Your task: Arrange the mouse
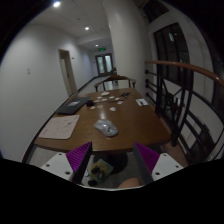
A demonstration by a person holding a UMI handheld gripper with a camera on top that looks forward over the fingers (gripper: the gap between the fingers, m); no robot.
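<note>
A light grey mouse (107, 128) lies on the long brown wooden table (135, 125), near its front end and well beyond my fingers. My gripper (113, 160) is open, with the purple pads (79, 157) spread wide apart and nothing held between them. It hovers off the table's near edge. Between and below the fingers I see a dark object with a yellowish patch (100, 172), under the table's edge; I cannot tell what it is.
A tan sheet or mat (58, 127) lies at the table's left, with a dark flat device (72, 105) behind it. White papers (117, 99) are scattered further back. Dark chairs (172, 112) stand along the right side. A doorway (104, 63) is at the far end.
</note>
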